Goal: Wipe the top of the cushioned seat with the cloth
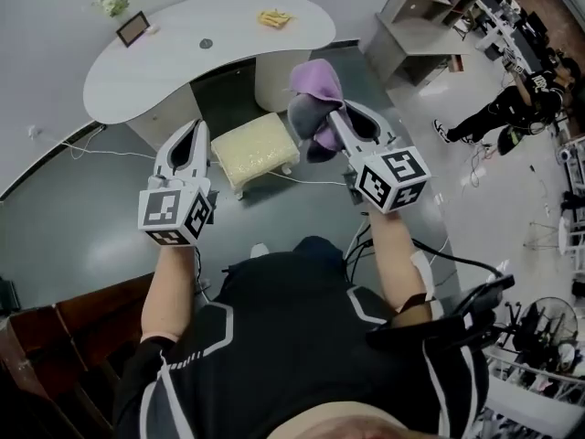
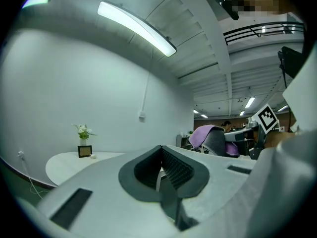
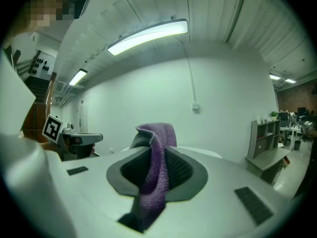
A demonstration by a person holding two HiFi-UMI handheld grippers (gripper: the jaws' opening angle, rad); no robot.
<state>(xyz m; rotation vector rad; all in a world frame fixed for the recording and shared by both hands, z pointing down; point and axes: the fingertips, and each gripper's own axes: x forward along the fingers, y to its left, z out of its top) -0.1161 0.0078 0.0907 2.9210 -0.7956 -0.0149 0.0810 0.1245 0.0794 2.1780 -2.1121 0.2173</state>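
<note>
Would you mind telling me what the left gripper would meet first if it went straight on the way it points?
Probably the plain white wall; the left gripper seems aimed just above the curved white desk, though depth is unclear.

I count two grippers, the left gripper (image 1: 192,135) and the right gripper (image 1: 343,122). Each carries one cube with square markers, so two in all: a marker cube (image 1: 175,213) on the left and a second marker cube (image 1: 393,178) on the right. There is one purple cloth (image 1: 315,85), one cream cushioned seat (image 1: 256,149) and one white curved table (image 1: 228,35). On the table I count four small things: one picture frame (image 1: 132,28), one plant (image 1: 114,1), one yellow item (image 1: 274,17) and one dark round disc (image 1: 206,43). I also count one grey shelf unit (image 1: 425,16), one bystander (image 1: 512,108) and one fan (image 1: 548,323).
</note>
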